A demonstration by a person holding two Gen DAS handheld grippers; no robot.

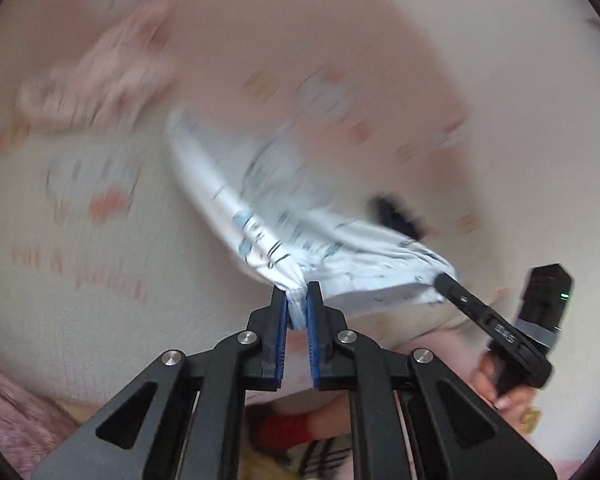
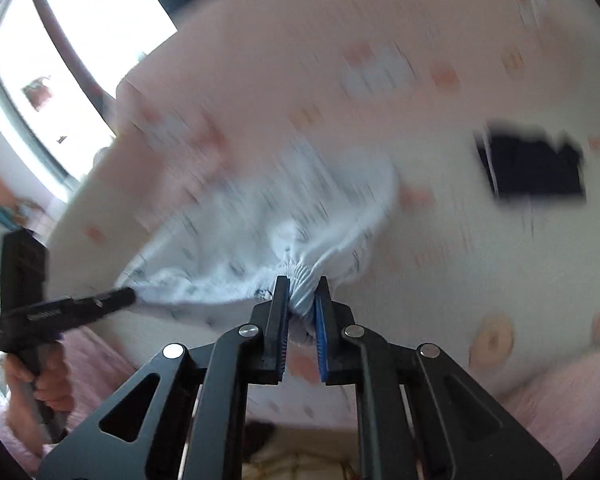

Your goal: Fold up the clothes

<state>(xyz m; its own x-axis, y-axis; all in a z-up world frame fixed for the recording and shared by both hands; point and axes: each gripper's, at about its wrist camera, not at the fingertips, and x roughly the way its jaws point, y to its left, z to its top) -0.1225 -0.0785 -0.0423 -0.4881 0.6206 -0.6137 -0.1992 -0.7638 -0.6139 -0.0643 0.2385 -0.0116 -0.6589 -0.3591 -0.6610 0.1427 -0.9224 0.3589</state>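
Observation:
A small white garment (image 1: pixel 268 216) with a dark and blue print hangs stretched above the bed, both views blurred. My left gripper (image 1: pixel 297 294) is shut on a bunched, gathered edge of it. My right gripper (image 2: pixel 303 288) is shut on another gathered part of the same garment (image 2: pixel 284 208). In the left wrist view the right gripper (image 1: pixel 440 280) pinches the cloth's far right corner, held by a hand (image 1: pixel 500 384). In the right wrist view the left gripper (image 2: pixel 130 294) holds the far left corner, with a hand (image 2: pixel 40 384) on its grip.
The bed's pale pink and white printed cover (image 1: pixel 100 280) fills both views. A dark folded item (image 2: pixel 536 168) lies on the cover to the right. A pink fuzzy blanket (image 2: pixel 560 400) sits at the near edge. A bright window (image 2: pixel 60 60) stands at upper left.

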